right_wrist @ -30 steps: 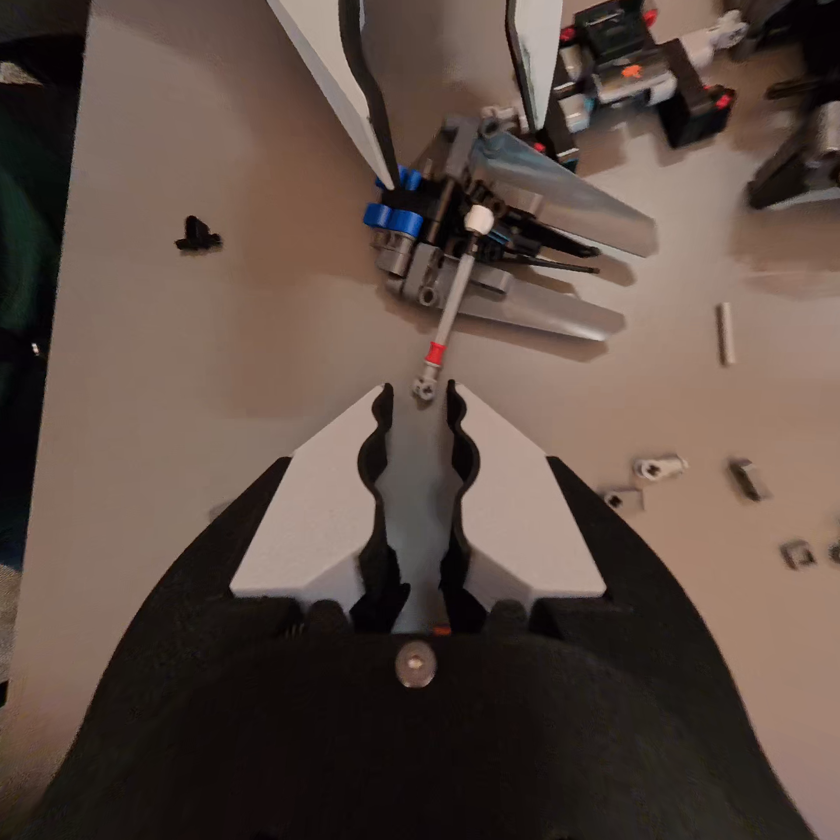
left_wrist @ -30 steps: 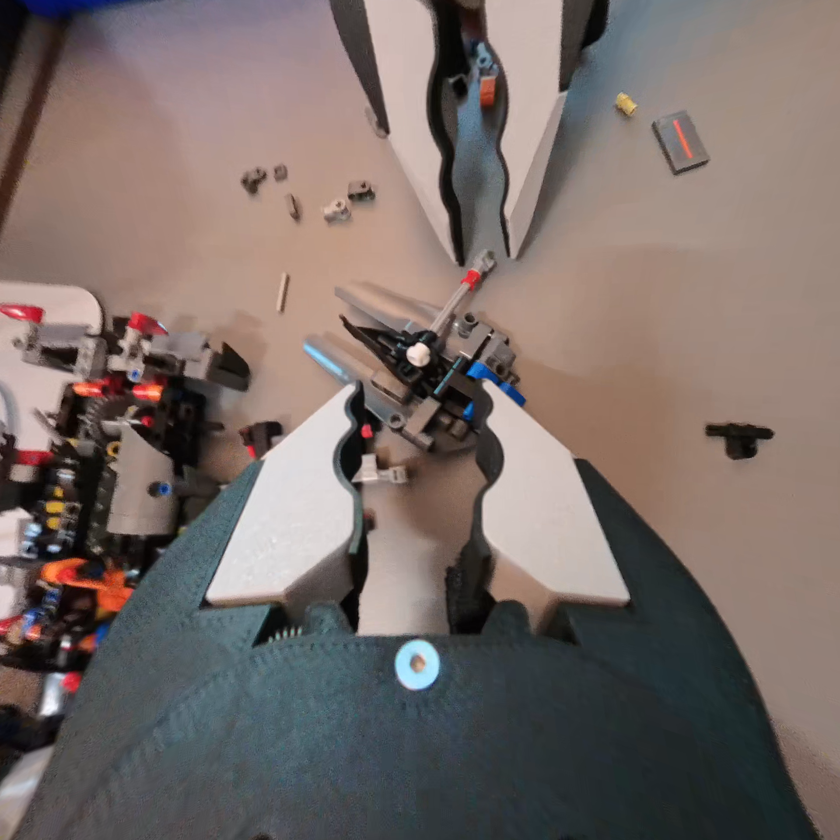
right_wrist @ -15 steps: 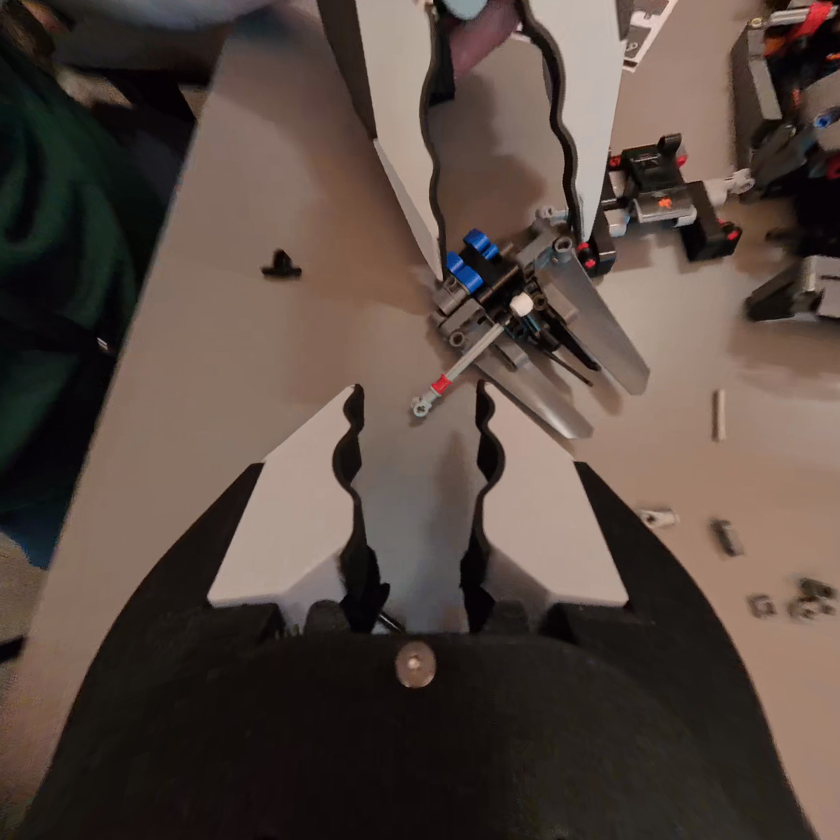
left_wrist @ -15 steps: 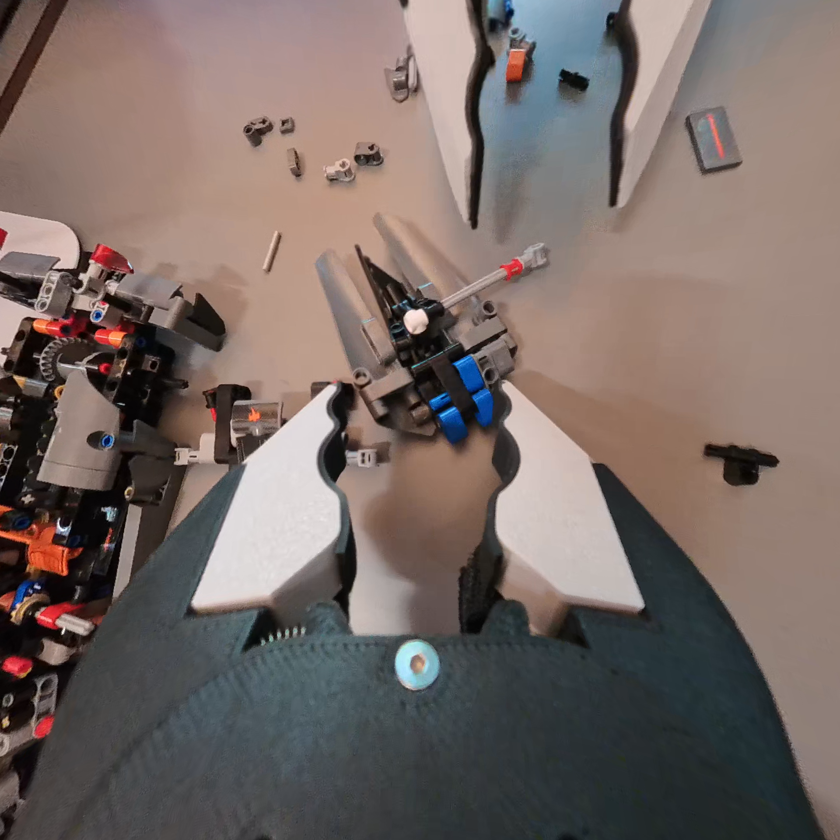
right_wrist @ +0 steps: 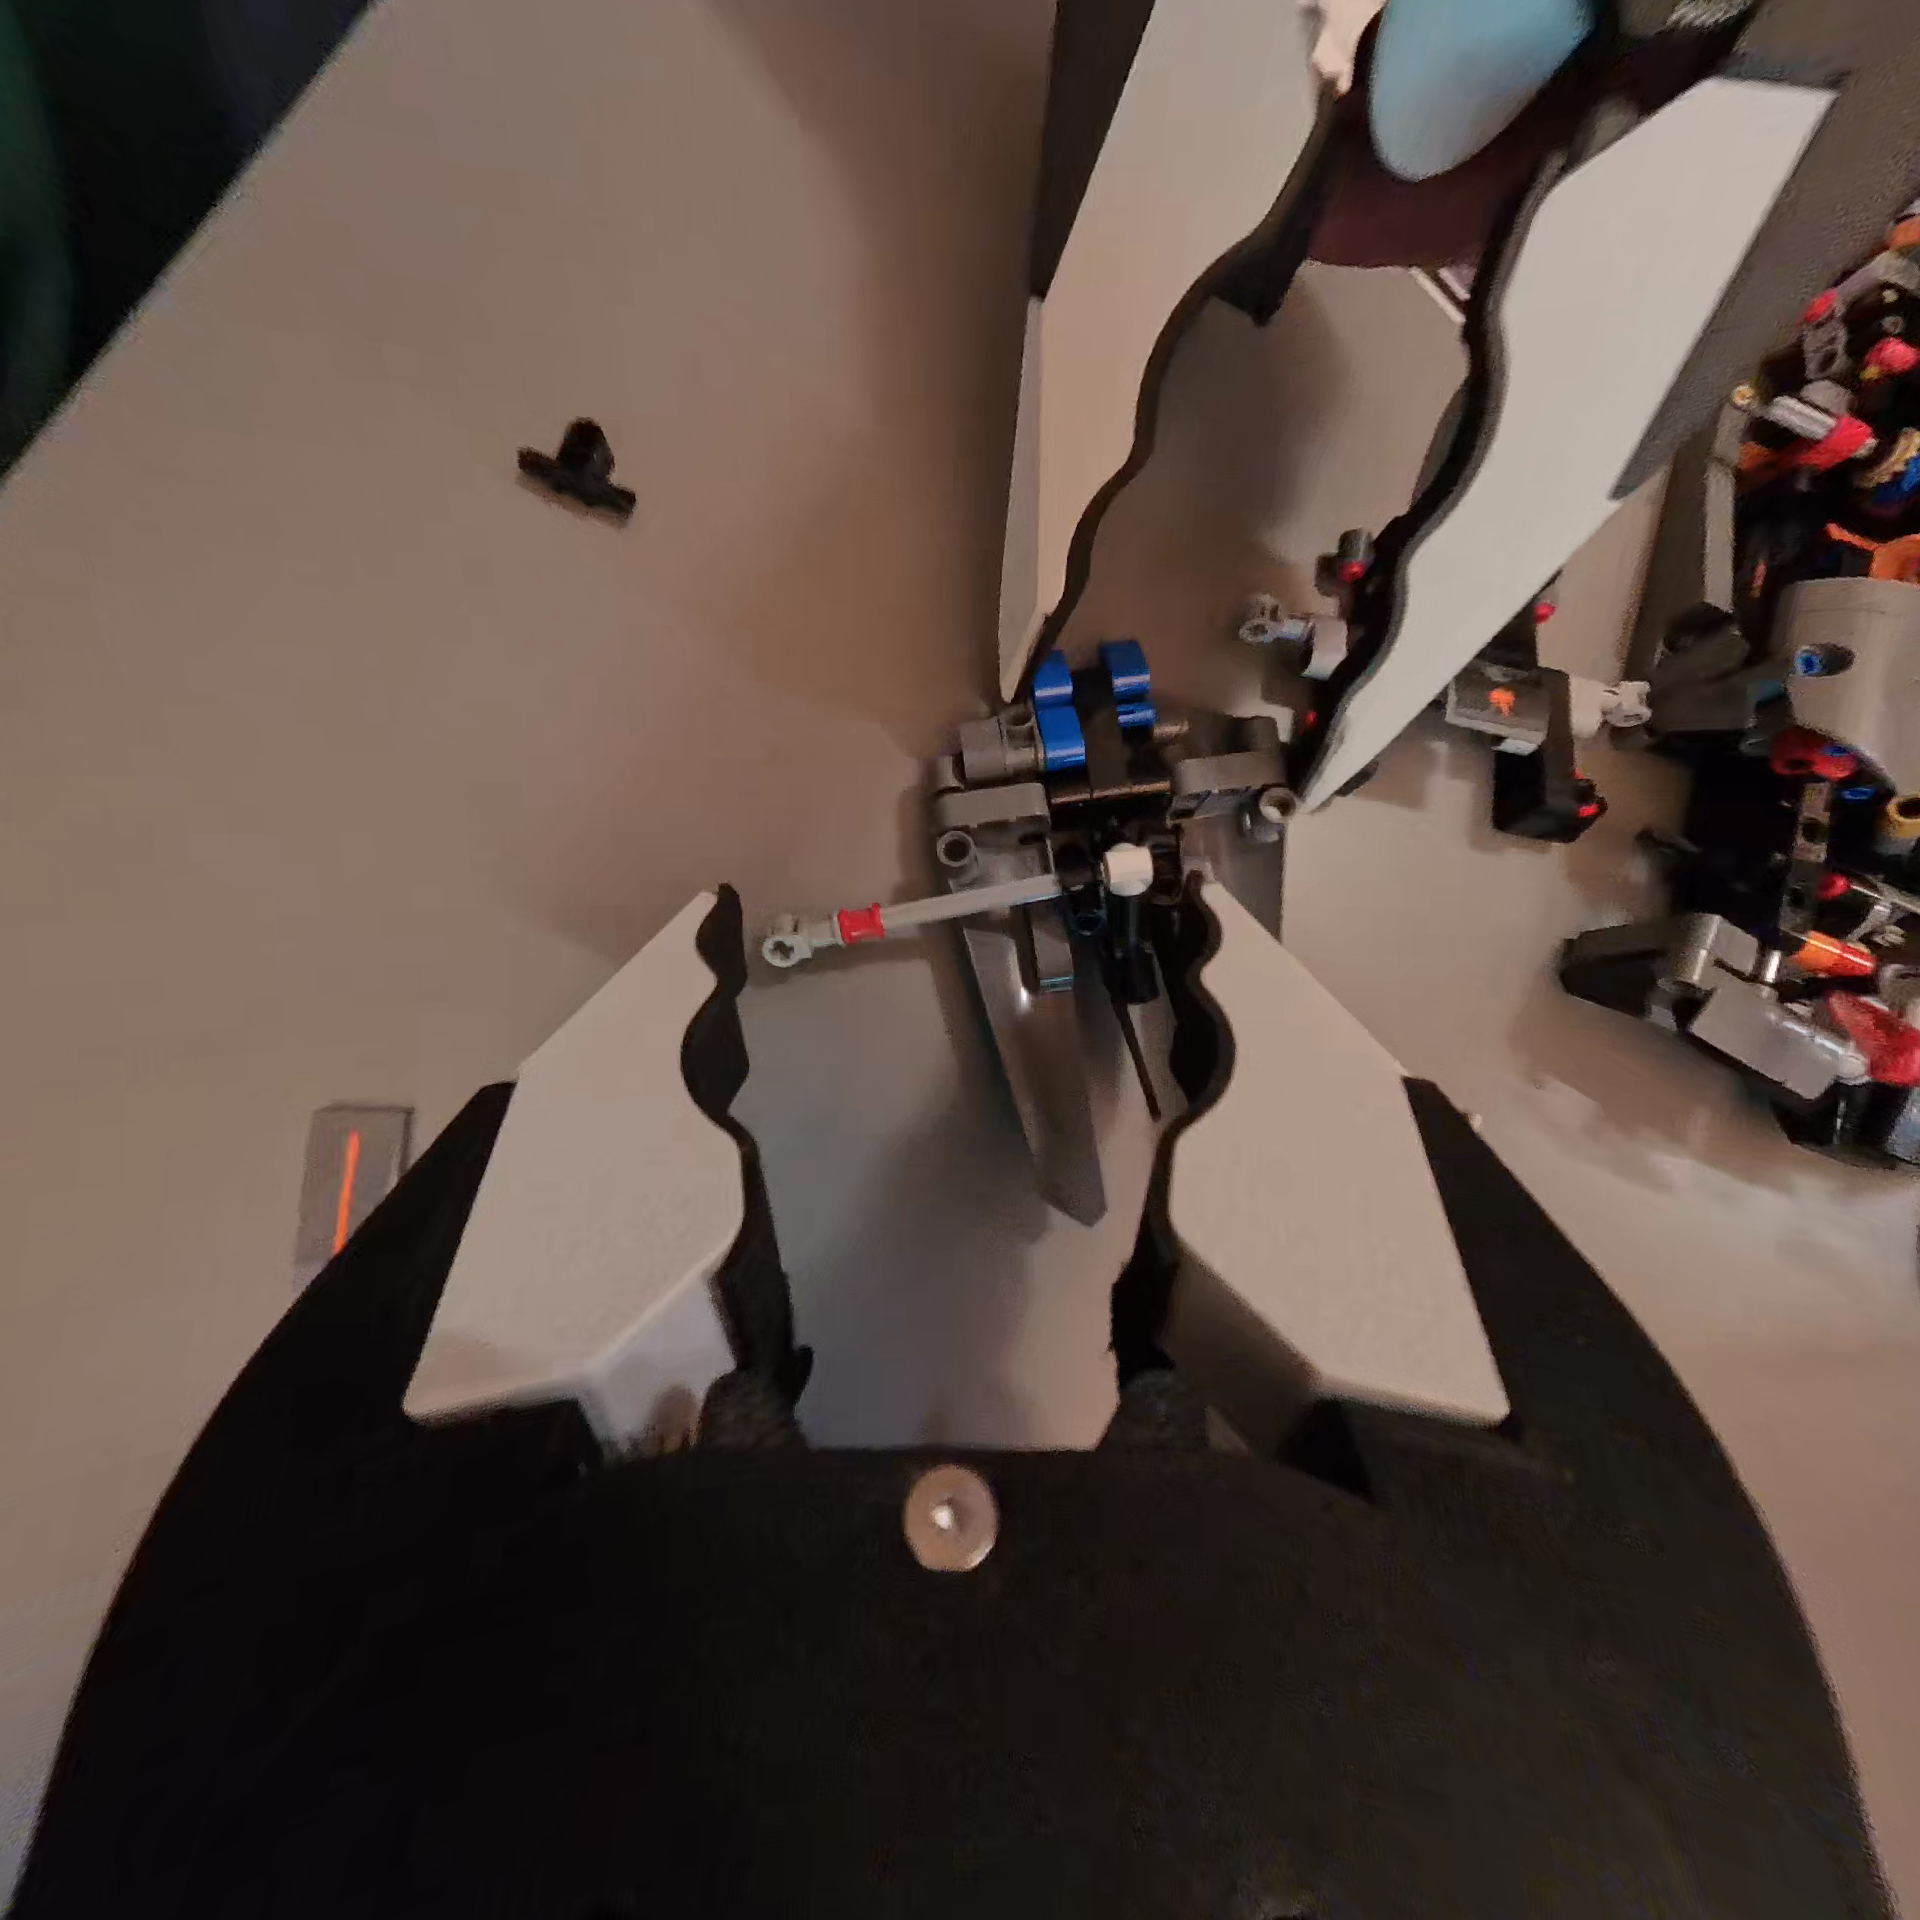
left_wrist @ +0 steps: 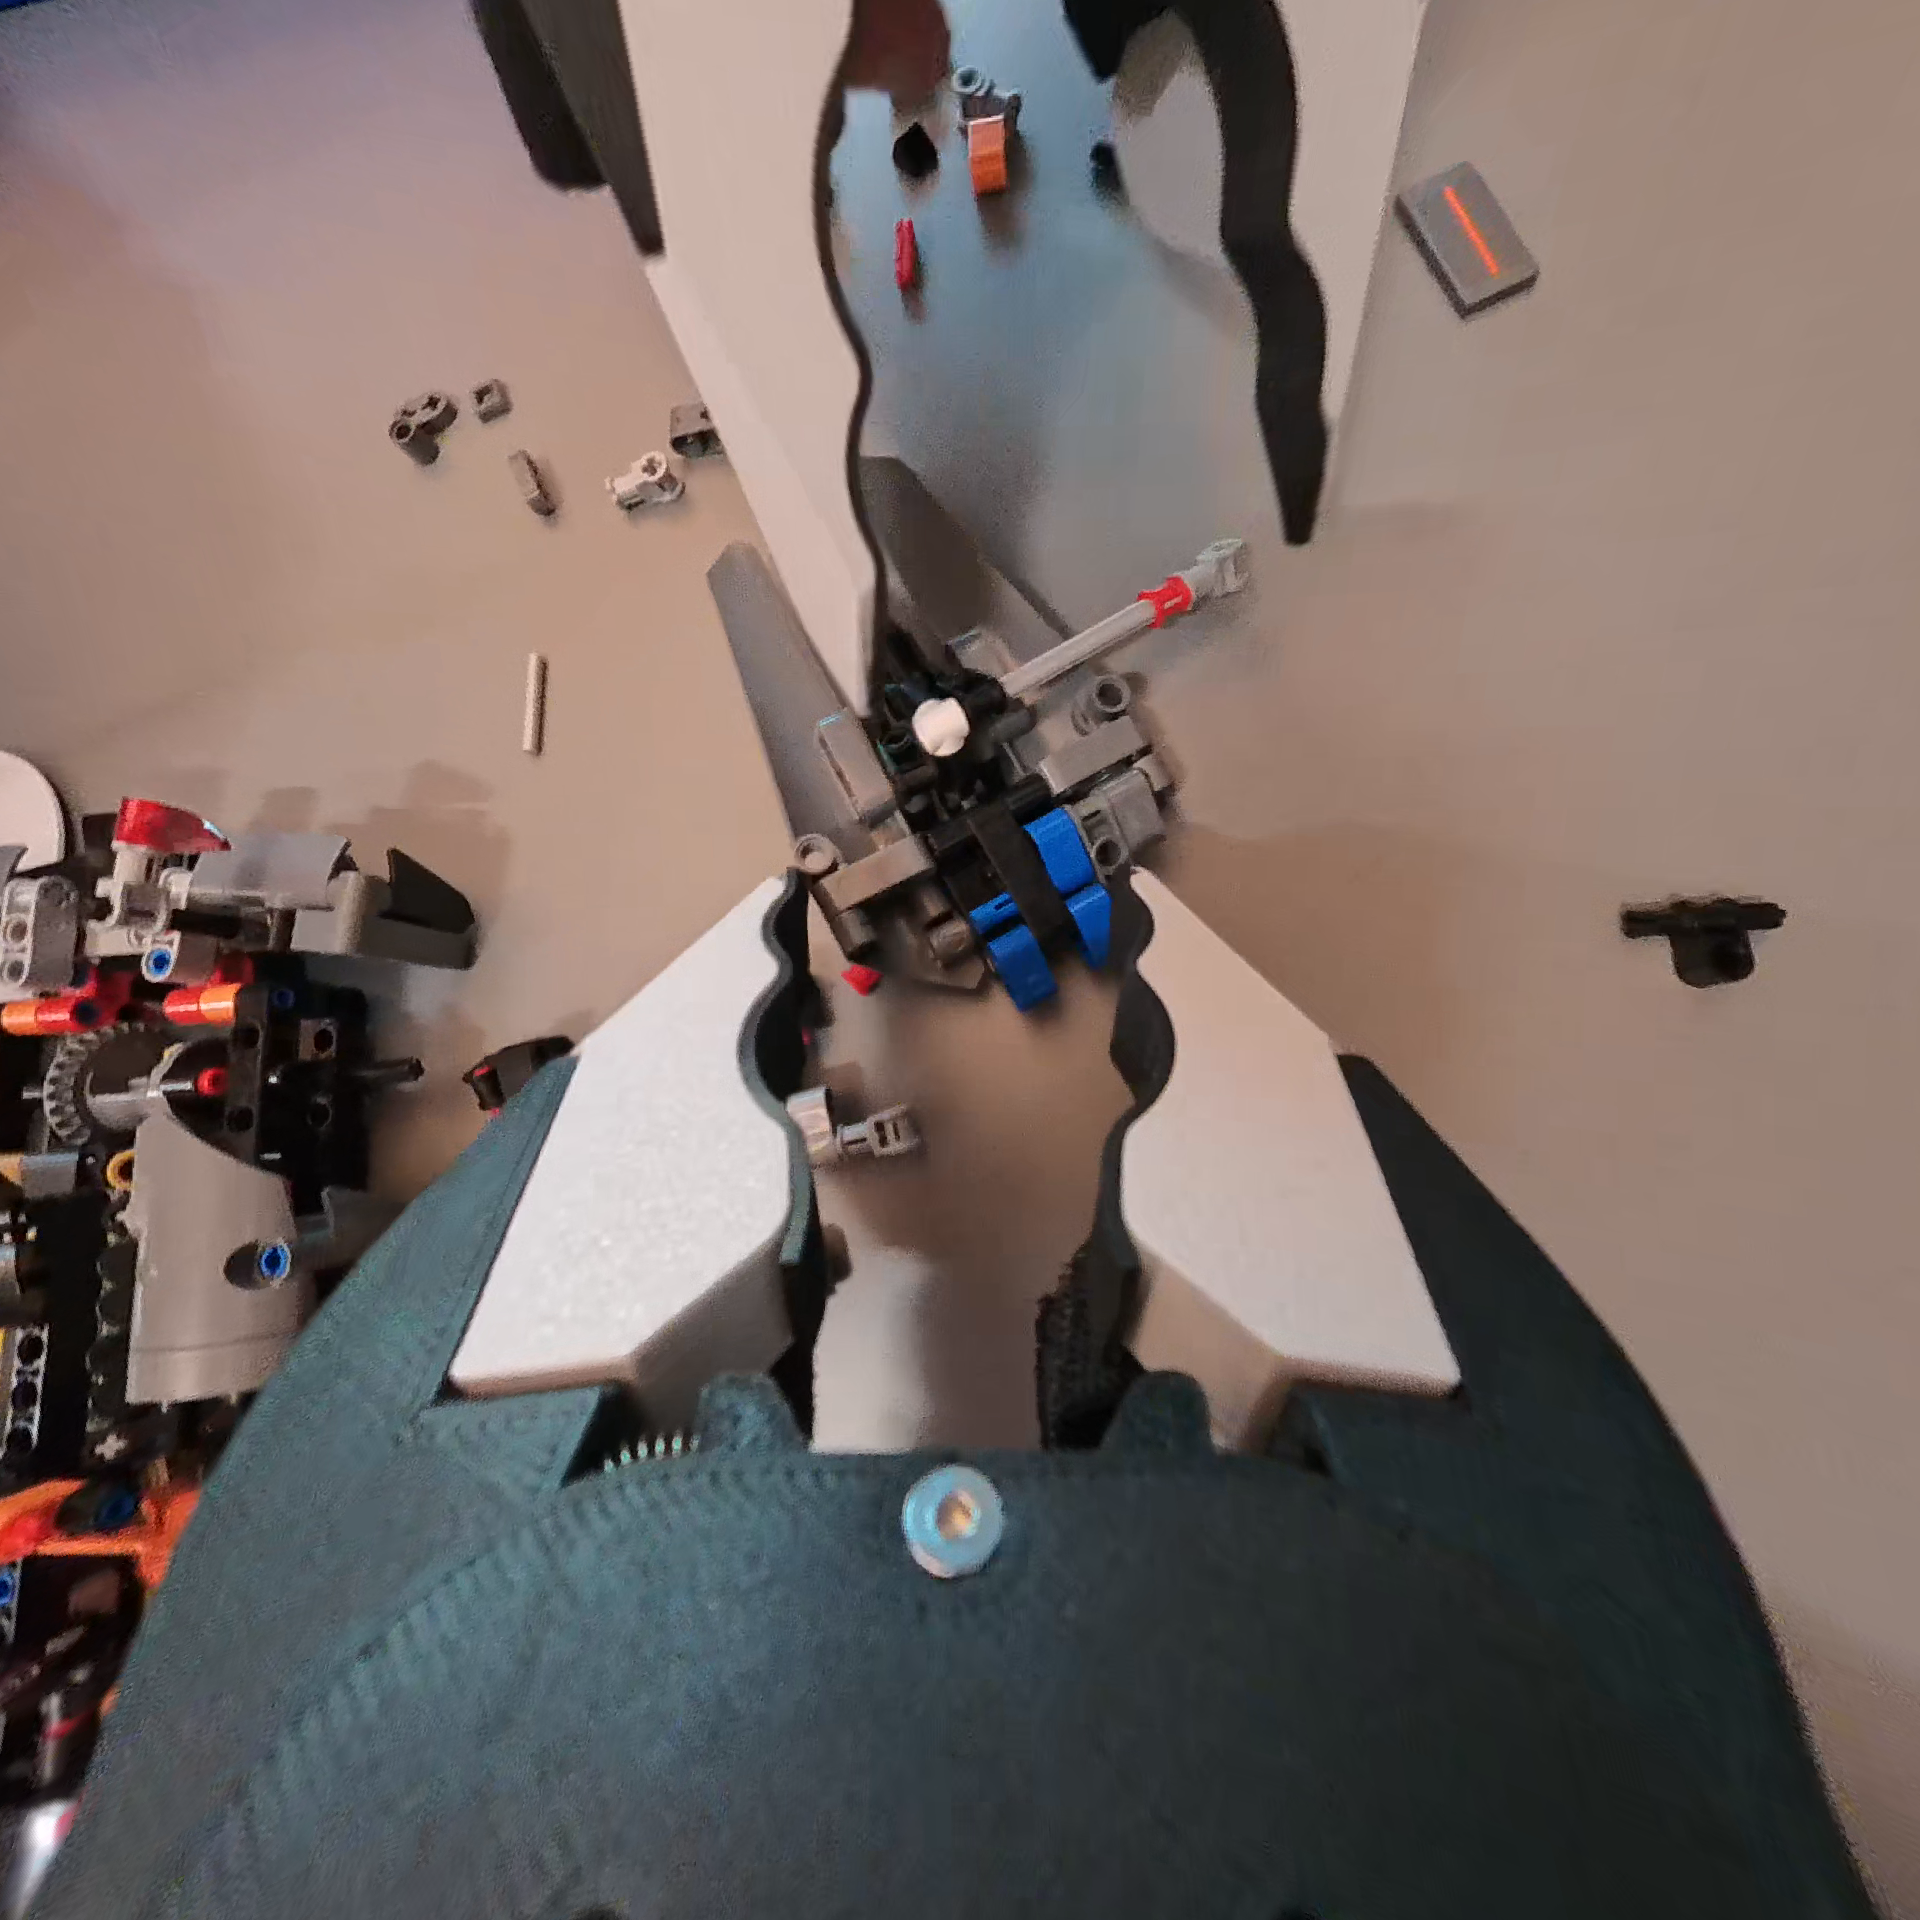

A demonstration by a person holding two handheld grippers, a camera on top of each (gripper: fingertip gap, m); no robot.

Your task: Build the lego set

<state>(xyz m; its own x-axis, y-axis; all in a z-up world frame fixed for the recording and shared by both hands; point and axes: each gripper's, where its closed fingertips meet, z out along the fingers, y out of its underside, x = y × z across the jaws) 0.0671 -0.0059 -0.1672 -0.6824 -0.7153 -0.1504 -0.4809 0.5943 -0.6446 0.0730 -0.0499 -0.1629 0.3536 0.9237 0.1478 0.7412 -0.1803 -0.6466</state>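
2 grippers, left gripper (left_wrist: 961,914) + right gripper (right_wrist: 961,914) agape, 1 wing subassembly (left_wrist: 966,790) between

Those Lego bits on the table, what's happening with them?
A person is building a Lego set with two handheld grippers. Both are open and close in from opposite ends on a small grey winged sub-assembly lying on the table. The left gripper straddles its blue end; the right gripper straddles its wing end. Neither grips it yet. A bigger model and loose parts lie nearby.
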